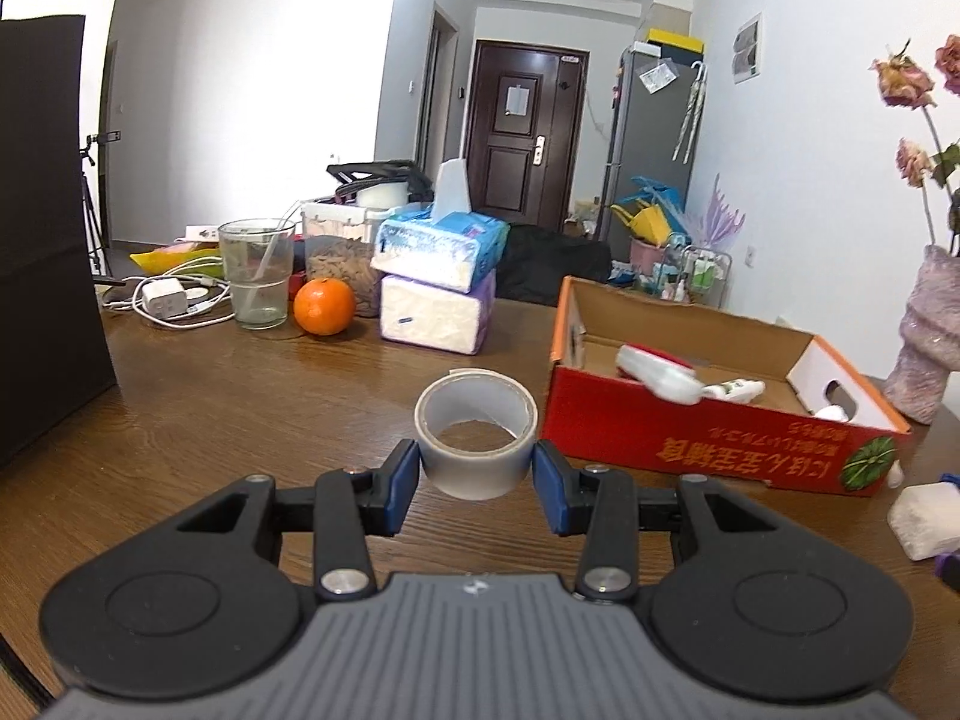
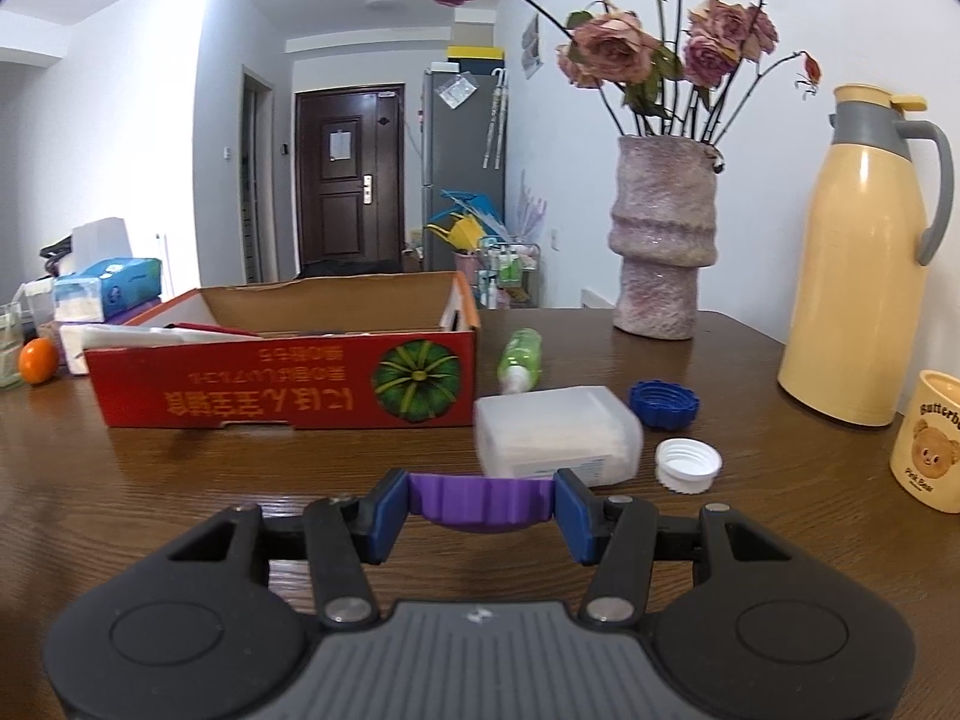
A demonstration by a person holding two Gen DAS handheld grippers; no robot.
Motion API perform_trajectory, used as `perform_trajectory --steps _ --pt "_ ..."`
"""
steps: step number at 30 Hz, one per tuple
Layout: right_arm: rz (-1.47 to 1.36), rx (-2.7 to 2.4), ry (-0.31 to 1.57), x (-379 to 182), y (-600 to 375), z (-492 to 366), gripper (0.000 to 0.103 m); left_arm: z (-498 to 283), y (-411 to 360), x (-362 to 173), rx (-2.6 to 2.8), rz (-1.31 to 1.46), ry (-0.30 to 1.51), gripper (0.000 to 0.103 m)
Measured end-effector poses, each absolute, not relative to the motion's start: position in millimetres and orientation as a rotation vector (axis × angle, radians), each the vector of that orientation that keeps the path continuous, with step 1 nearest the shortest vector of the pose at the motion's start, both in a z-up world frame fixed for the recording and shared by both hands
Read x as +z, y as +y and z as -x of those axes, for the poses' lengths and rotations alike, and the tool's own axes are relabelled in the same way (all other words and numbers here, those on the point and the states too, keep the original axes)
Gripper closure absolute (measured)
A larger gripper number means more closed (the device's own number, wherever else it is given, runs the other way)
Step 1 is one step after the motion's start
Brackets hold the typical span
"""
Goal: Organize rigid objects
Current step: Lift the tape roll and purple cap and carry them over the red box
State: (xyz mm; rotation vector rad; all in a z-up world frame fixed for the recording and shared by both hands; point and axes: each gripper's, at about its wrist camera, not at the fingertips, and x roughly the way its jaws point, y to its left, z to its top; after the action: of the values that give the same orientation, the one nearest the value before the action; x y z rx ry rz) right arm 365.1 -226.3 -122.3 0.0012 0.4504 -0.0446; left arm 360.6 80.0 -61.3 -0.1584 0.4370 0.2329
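Observation:
My left gripper (image 1: 475, 474) is shut on a grey roll of tape (image 1: 475, 432), held a little above the brown table, left of the red cardboard box (image 1: 708, 444). Inside the box lie a white and red object (image 1: 657, 373) and a small white bottle (image 1: 741, 389). My right gripper (image 2: 480, 501) is shut on a purple ribbed lid (image 2: 480, 501), held over the table in front of the same red box (image 2: 282, 393). Just beyond it lie a white plastic case (image 2: 555, 429), a green bottle (image 2: 521, 360), a blue cap (image 2: 665, 403) and a white cap (image 2: 687, 463).
At the back left stand a glass (image 1: 257, 273), an orange (image 1: 324, 306), stacked tissue packs (image 1: 438, 282) and a charger with cables (image 1: 165, 297). A dark box (image 1: 48, 240) blocks the left. A flower vase (image 2: 663, 240), a cream thermos (image 2: 864, 264) and a bear mug (image 2: 930, 441) stand on the right.

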Motion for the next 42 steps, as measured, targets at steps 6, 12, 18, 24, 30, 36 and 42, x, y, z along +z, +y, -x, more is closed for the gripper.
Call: perform_trajectory --steps 6,12,18,24,30,36,42 --pt "-0.005 -0.007 0.443 -119.4 -210.8 -361.9 0.051 -356.1 67.3 -53.3 0.202 0.174 0.415 0.061" --pt "-0.009 0.031 0.428 -113.4 -194.0 -359.7 0.051 -355.7 54.2 -46.8 0.173 0.18 0.402 0.061" --pt "-0.015 0.062 0.409 -106.3 -181.7 -361.2 0.051 -357.2 41.6 -37.4 0.153 0.184 0.383 0.061" --pt "-0.032 0.075 0.392 -97.5 -178.0 -366.9 0.051 -365.0 33.4 -30.3 0.138 0.198 0.368 0.061" --pt "-0.034 0.083 0.365 -87.4 -174.9 -375.8 0.051 -377.6 28.5 -23.6 0.136 0.215 0.357 0.061" --pt "-0.048 0.093 0.35 -81.6 -172.1 -390.3 0.051 -391.9 25.2 -20.4 0.132 0.22 0.348 0.061" --pt "-0.068 0.109 0.33 -77.5 -165.5 -409.3 0.051 -408.6 24.8 -19.7 0.139 0.227 0.349 0.061"
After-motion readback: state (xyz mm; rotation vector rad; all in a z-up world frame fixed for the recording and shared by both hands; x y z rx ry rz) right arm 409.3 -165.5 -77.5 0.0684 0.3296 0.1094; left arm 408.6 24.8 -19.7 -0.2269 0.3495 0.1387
